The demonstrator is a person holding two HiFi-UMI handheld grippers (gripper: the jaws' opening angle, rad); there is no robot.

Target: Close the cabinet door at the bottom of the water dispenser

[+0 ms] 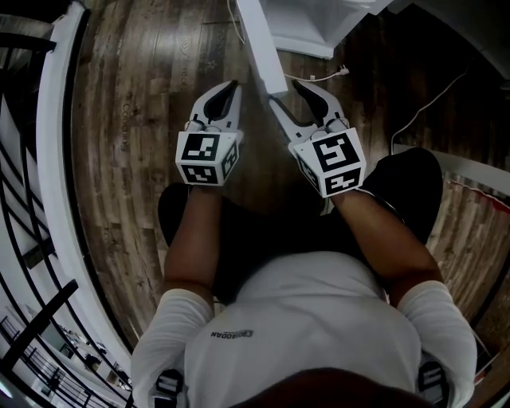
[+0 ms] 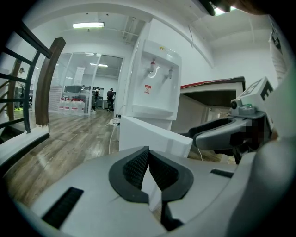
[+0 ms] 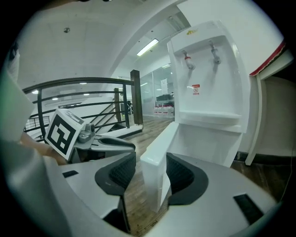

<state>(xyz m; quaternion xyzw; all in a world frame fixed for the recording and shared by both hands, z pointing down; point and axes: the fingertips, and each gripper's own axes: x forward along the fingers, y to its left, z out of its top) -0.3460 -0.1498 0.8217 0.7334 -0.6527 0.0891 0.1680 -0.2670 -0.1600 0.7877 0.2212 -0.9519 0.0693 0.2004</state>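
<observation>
View from above. A crouching person point(image 1: 307, 319) in a white shirt and dark trousers extends both forearms over a wooden floor point(image 1: 135, 119). The left tongs point(image 1: 233, 86), jaws drawn together, point toward the top of the frame, just left of the white cabinet door point(image 1: 259, 40). The right tongs point(image 1: 288, 94) stand with jaws apart, and the door's free edge lies between them. The door runs up to the white water dispenser point(image 1: 319, 20) at the top edge. Each tool carries a marker cube point(image 1: 209, 158). A white cable point(image 1: 319, 77) lies on the floor beside the dispenser. A curved white rail point(image 1: 60, 159) with black bars borders the left side.
</observation>
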